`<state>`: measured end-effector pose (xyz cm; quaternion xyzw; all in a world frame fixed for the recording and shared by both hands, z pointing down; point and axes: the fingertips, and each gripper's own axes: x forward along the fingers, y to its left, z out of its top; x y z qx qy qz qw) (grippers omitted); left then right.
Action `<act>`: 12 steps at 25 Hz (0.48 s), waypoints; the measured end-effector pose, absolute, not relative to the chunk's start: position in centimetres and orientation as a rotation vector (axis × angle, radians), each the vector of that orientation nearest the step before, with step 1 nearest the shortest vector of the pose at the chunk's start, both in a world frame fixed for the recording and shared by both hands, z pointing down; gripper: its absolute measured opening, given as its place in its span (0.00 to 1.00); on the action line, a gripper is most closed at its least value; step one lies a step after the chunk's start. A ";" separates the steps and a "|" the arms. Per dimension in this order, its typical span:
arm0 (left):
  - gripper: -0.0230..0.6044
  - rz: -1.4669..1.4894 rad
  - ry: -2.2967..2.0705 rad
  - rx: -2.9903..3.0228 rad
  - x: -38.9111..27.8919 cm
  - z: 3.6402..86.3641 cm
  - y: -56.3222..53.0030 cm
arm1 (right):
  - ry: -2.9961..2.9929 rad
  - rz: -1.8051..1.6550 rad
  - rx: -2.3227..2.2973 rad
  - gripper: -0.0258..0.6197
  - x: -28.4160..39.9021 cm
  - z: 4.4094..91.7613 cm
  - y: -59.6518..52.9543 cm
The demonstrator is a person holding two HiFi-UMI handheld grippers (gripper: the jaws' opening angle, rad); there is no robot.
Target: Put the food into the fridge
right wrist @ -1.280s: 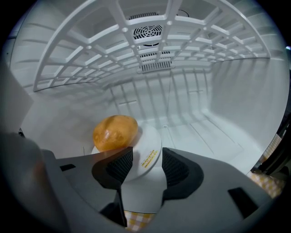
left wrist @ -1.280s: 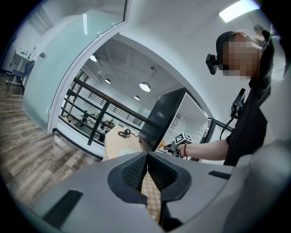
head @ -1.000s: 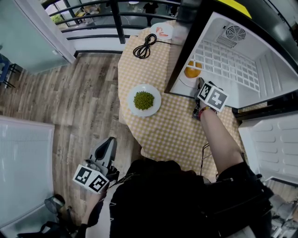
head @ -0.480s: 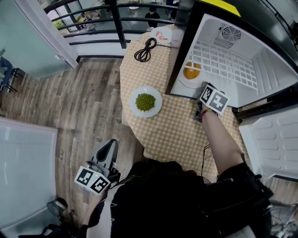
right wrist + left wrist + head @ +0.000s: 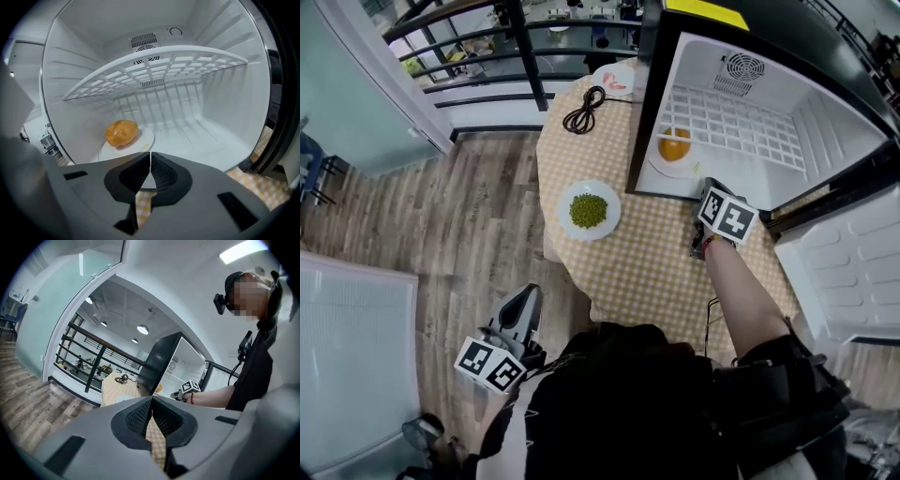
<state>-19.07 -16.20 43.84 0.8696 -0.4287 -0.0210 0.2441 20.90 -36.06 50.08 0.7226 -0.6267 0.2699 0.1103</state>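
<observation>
- Wood-plank flooring surrounds one table under a yellow checked cloth; one fridge stands on the table's far right part, its door swung wide open.
- Plates counted: three. One plate lies inside the fridge, under the single wire shelf, close to the front lip and the left wall, and carries one orange food item.
- Fridge floor to the right of that plate is bare white.
- Second plate, holding green peas, sits in front of the fridge near the table's left edge.
- Third plate, with reddish pieces, sits at the fridge's far left corner, beside one coiled black cable.
- Right gripper is at the fridge's opening, pointing in; jaws are pressed together with nothing between them.
- Left gripper hangs over the floor, well apart from the fridge; jaws are pressed together on nothing.
</observation>
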 end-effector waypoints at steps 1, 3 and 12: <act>0.06 -0.057 -1.160 2.384 -18.8 43.7 -16.1 | -1.847 0.799 2.117 0.07 20.8 50.1 -35.5; 0.06 -0.056 -1.138 2.402 -18.1 43.4 -15.9 | -1.848 0.812 2.103 0.07 20.6 50.3 -34.3; 0.06 -0.078 -1.012 2.532 -15.1 41.0 -14.0 | -1.895 0.880 2.141 0.07 20.0 49.3 -27.9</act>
